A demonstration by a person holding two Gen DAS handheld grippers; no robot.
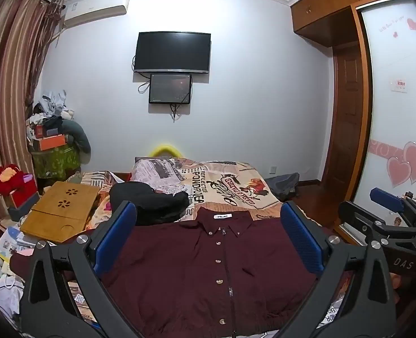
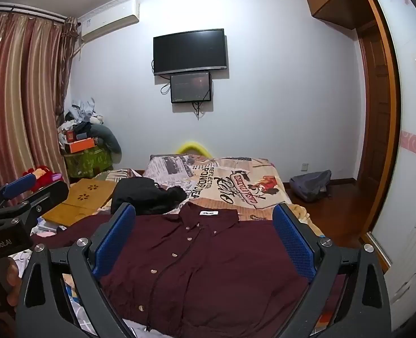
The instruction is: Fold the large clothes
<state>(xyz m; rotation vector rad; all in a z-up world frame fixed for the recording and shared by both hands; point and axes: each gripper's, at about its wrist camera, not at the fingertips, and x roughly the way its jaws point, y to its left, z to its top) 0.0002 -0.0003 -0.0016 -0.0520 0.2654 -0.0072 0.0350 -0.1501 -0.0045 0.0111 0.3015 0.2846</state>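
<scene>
Dark red shirt [image 1: 208,267] lies flat, front up, buttoned, on the bed [image 1: 236,186], collar twd the far wall w/ the TV [image 1: 172,52]. Left gripper [image 1: 208,239] hangs over the shirt, blue fingers [image 1: 115,236] wide apart, nothing betw them. Right gripper [image 2: 205,239] same: over the shirt, fingers [image 2: 292,242] spread, holding nothing. Black garment [image 1: 151,202] sits just beyond the shirt's collar, left side, touching it. Wooden lap tray [image 1: 61,211] left of the shirt, past the black garment. Grey backpack [image 2: 310,184] on the floor, right of the bed.
</scene>
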